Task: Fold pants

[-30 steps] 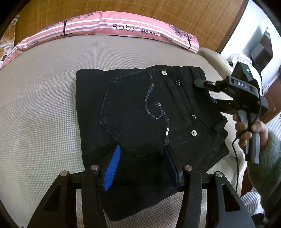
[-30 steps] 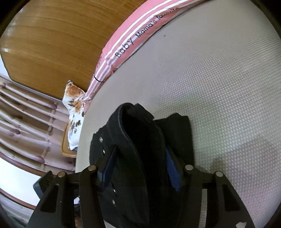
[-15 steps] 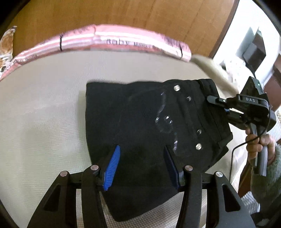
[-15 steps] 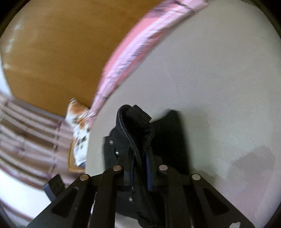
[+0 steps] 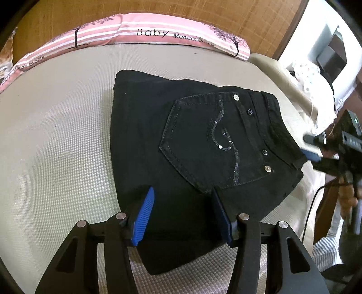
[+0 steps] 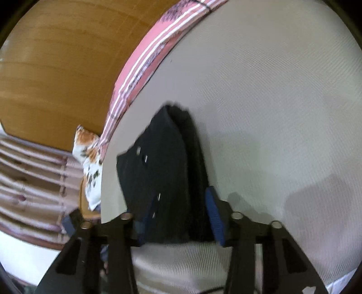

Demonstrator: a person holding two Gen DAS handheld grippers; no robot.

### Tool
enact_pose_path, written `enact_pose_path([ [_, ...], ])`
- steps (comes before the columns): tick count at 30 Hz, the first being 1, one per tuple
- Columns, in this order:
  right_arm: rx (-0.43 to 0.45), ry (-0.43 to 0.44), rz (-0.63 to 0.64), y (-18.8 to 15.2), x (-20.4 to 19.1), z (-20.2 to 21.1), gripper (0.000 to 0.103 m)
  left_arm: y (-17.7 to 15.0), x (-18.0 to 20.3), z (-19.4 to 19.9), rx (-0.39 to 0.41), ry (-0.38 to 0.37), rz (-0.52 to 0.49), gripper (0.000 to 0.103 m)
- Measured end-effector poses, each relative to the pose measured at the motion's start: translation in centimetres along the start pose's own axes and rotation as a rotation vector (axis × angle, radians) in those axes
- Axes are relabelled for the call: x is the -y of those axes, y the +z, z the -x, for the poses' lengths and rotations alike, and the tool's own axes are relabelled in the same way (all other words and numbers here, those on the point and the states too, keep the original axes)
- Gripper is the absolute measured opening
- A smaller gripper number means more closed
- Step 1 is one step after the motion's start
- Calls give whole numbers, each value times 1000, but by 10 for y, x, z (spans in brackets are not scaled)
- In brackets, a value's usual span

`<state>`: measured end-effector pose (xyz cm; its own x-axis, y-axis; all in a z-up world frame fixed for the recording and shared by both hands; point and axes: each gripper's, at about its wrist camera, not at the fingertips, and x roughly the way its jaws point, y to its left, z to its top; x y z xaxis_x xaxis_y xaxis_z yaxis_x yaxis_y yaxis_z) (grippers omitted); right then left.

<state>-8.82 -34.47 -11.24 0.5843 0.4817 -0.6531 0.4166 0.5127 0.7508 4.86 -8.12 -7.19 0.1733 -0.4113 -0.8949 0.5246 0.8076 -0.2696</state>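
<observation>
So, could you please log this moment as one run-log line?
pants: folded, flat on bed | left gripper: open over pants | right gripper: jaws opening, at waistband edge

I see the folded pants (image 5: 181, 140) lying flat on the bed (image 5: 56, 140), mid-mattress. Long pillow (image 5: 135, 31) runs along the bed's far edge, against the headboard (image 5: 203, 11) behind it. Left hand-held gripper (image 5: 183, 214) sits over the pants' near edge, fabric between its fingers. Right hand-held gripper (image 5: 314, 149) is just off the waistband end, at the bed's right side, jaws opening. From the right wrist, pants (image 6: 167, 171) lie ahead of that gripper (image 6: 178, 217).
</observation>
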Motion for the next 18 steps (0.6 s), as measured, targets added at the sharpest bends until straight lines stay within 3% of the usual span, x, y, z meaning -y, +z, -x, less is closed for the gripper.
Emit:
enact_pose_path([
  [4,-3,-86,38,-10,-2,-11,20,-3,1,-1,1,7,-11,55],
  [7,39,-76,51,-12,-9,3,11,-4,2,3,-2,9,-13,55],
  [10,69,-76,88,-22,-19,20,10,-10,-2,9,-3,-7,-10,55],
  [14,20,-186,100,-36,-5,0,10,-18,-9,4,-28,-8,8,55],
  [18,20,-203,109,-32,-4,-5,10,-18,-2,1,-29,27,-32,55],
])
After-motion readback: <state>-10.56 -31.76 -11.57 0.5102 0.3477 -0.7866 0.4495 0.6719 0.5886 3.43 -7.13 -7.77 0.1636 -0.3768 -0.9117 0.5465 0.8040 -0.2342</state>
